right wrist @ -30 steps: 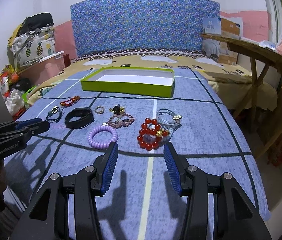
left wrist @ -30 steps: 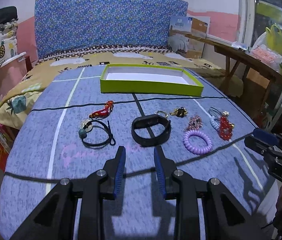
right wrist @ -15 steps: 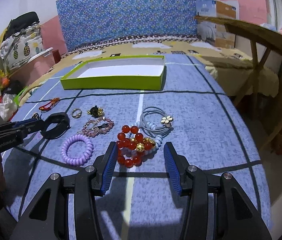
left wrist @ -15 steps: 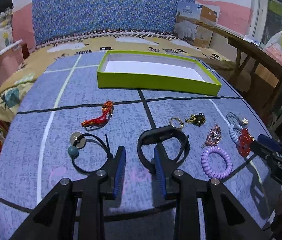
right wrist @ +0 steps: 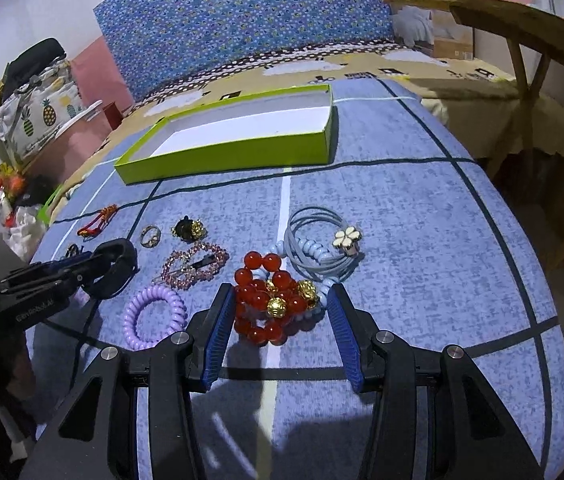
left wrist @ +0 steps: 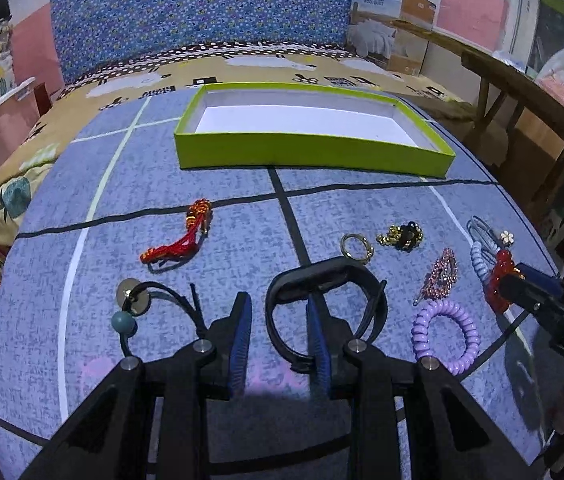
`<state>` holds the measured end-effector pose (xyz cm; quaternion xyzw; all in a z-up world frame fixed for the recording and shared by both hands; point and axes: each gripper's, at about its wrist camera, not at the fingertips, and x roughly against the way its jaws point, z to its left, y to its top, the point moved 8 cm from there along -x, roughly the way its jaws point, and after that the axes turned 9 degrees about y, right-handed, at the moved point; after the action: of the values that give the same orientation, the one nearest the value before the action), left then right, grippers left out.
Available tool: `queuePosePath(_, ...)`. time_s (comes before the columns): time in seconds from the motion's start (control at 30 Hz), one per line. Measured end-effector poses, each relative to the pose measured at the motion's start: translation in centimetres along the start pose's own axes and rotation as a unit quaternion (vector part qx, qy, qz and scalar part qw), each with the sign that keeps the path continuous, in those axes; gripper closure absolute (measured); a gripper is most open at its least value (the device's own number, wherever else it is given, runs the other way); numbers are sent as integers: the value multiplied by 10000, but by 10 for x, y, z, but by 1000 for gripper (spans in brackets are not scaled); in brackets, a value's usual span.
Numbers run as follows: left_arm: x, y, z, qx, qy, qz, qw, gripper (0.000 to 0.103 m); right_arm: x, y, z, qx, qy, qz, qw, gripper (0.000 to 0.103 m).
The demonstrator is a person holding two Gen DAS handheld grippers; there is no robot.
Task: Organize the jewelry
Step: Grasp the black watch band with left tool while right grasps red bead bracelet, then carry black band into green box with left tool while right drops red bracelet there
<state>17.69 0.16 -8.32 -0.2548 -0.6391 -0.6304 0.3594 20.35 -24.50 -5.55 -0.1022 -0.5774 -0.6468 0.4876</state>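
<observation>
two hand-held grippers are yours: your left hand-held gripper (left wrist: 277,316) stands released, straddling the near rim of the black band (left wrist: 324,276) on the bed; your right hand-held gripper (right wrist: 279,312) stands released around the red bead bracelet (right wrist: 269,300), well short of the green box (right wrist: 225,152).

One green box (left wrist: 310,152), two tongs, and nine jewelry pieces lie ahead: bracelets, hair ties, ring, clips.
</observation>
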Motion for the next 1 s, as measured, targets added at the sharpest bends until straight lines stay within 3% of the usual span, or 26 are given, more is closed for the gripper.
queuePosePath(0.2, 0, 1, -1, -64, 81, -24, 9999, 74, 1, 0, 4, 166, -54, 12, 9998, 68)
queuePosePath(0.27, -1, 1, 0, -87, 138, -43, 9999, 77, 0, 0, 6, 230, -95, 28, 9997, 68)
queuePosePath(0.33, -1, 0, 0, -93, 143, -51, 9998, 83, 0, -1, 6, 258, -105, 42, 9996, 75)
queuePosePath(0.73, 5, 0, 2, -133, 135, -146, 9997, 98, 11, -1, 11, 313, 18, -80, 9995, 85)
queuePosePath(1.0, 17, -3, 4, -87, 21, -270, 9996, 98, 22, 0, 22, 436, 111, -182, 9988, 94)
